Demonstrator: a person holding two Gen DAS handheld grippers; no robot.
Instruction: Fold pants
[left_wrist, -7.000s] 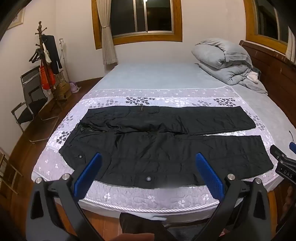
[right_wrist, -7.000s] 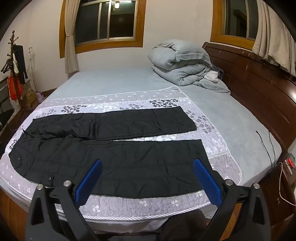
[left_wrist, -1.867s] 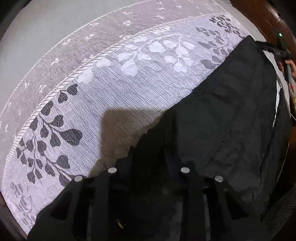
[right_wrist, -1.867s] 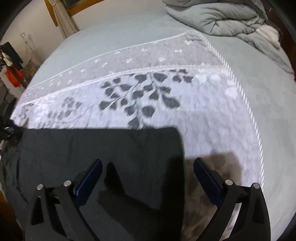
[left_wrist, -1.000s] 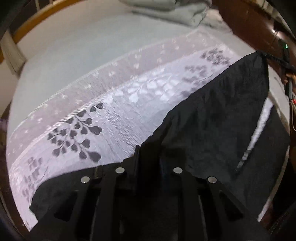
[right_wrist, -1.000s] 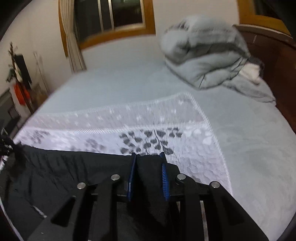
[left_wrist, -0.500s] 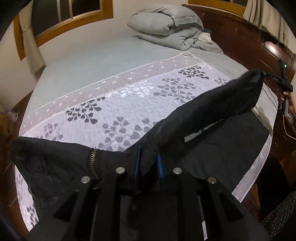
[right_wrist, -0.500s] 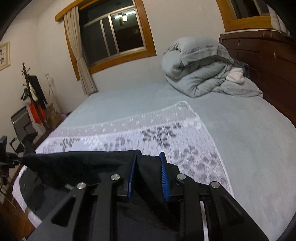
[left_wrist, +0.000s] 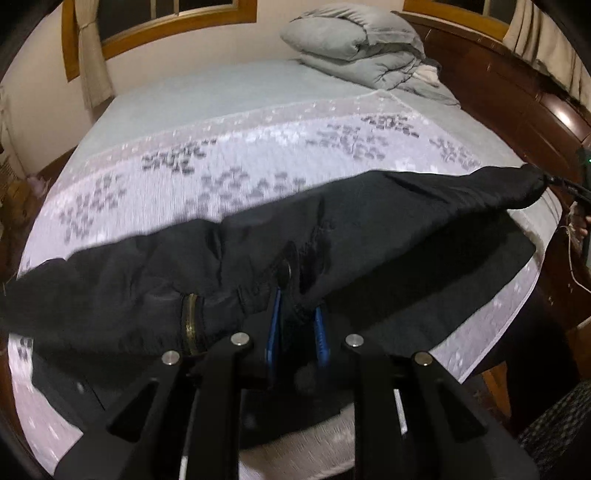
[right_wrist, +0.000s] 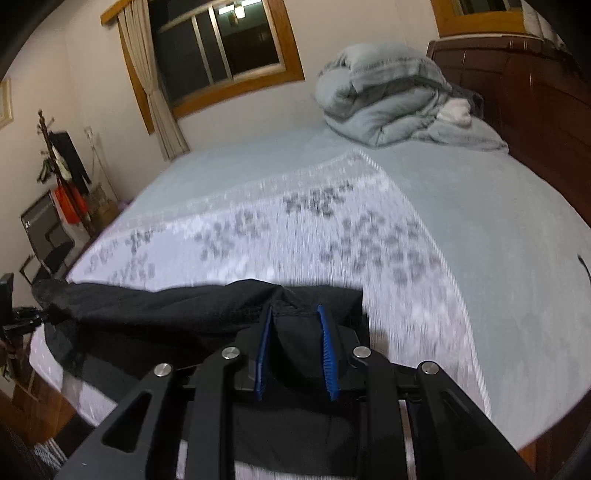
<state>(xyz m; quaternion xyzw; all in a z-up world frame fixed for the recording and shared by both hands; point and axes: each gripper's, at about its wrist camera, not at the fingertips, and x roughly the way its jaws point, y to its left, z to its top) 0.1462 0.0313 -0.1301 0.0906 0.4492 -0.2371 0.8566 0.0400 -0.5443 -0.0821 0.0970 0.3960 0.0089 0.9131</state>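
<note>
Pants (left_wrist: 332, 236) stretched taut, nine to three o'clock; left gripper (left_wrist: 295, 325) clamping waist, right gripper (right_wrist: 295, 347) clamping cuff.

A bedroom at night — a wide bed (right_wrist: 498, 229) in a pale blue-grey sheet, crossed by a white runner with grey leaf print (left_wrist: 258, 162). A folded grey duvet (right_wrist: 388, 103) sits beside the dark wooden headboard (right_wrist: 535, 92). In the cream wall, a wood-framed window (right_wrist: 225, 48) reflects a ceiling lamp — a beige curtain (right_wrist: 151, 85) hangs at its left. A coat stand (right_wrist: 59, 155) and a black chair (right_wrist: 48, 236) stand in the far corner on the wooden floor.
</note>
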